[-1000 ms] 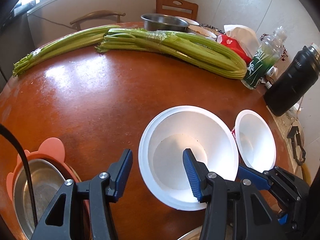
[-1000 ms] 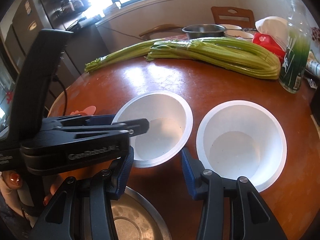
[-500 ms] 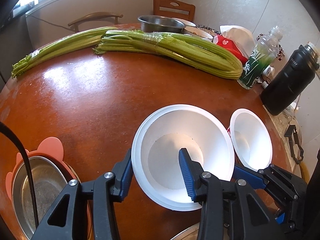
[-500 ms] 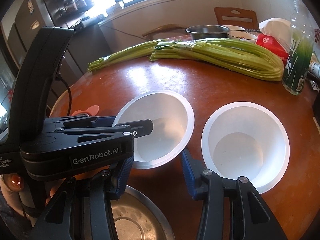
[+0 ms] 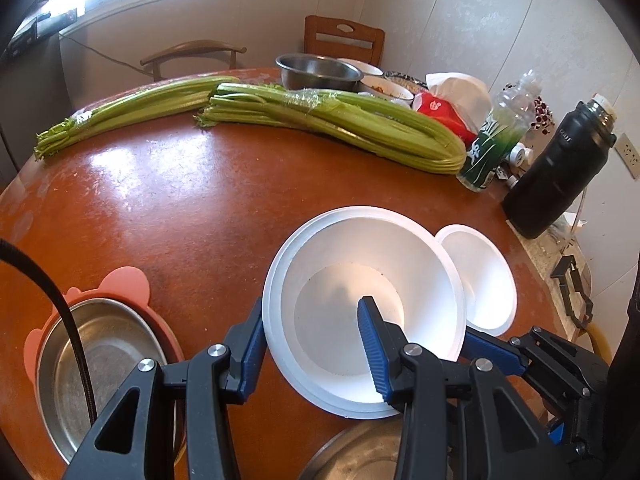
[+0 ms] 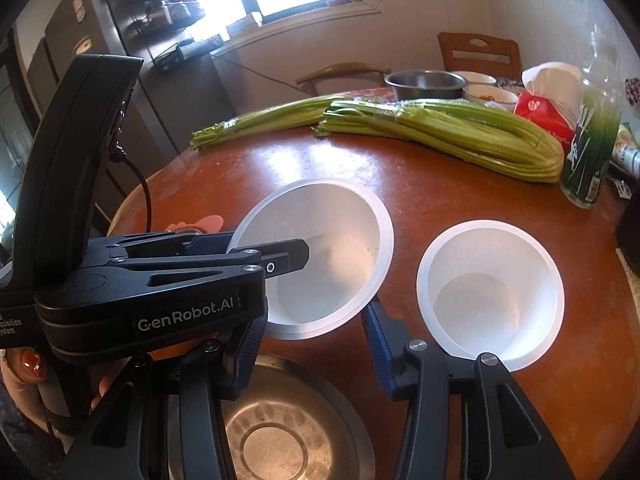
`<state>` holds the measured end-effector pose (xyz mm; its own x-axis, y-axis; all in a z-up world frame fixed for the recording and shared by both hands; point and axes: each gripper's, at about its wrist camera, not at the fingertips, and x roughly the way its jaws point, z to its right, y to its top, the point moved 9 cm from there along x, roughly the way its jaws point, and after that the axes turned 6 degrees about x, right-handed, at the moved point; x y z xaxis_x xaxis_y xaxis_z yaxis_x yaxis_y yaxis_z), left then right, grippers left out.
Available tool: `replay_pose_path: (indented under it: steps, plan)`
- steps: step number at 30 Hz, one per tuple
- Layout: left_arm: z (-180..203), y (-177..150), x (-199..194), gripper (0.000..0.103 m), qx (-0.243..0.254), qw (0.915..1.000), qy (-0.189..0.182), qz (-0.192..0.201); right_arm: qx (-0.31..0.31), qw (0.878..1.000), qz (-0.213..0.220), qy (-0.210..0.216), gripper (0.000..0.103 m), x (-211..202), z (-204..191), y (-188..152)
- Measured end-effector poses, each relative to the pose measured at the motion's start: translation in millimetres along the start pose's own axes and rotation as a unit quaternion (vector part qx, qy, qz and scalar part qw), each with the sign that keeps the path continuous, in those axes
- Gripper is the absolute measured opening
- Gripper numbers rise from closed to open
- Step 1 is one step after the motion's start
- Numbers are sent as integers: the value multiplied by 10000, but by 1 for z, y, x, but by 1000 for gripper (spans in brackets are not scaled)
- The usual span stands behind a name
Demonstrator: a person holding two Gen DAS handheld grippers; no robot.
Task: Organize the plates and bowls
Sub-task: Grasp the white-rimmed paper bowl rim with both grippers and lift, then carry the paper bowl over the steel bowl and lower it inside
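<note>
While the left gripper (image 5: 310,344) straddles the near rim of the white foam bowl (image 5: 364,308) in the left wrist view, its left finger sits outside the wall and its right finger inside, jaws still fairly wide; whether the pads press the wall is hard to tell. That bowl's rim shows a double edge, maybe two nested, unclear. The second white foam bowl (image 5: 482,276) is partly hidden behind the first, just beside it on the red-brown round counter (image 5: 168,208). The steel bowl in a pink eared holder (image 5: 92,356) is cut off at lower left, crossed by a black cable. A steel plate (image 5: 356,456) is cut off at the bottom edge.

In the right wrist view, the right gripper (image 6: 312,348) hangs wide open, holding nothing, above the steel plate (image 6: 276,436), whose rim is hidden by the fingers. The left gripper (image 6: 256,252) enters from the left and covers part of the white foam bowl (image 6: 320,256), which looks tilted, near edge raised. The second white foam bowl (image 6: 488,292) sits upright on the counter (image 6: 400,184), apart from the first, clean and matte inside.
</note>
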<state>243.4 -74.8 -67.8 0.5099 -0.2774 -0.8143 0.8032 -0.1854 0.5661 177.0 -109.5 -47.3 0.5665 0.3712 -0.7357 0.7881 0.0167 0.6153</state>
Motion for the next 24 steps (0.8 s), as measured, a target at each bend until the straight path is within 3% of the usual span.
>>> replay_pose_path:
  steps: [24]
  plan:
    - [24,-31,-64,44,63,9988,165,451,-390,9986,340,132,51,-59,-31,-28]
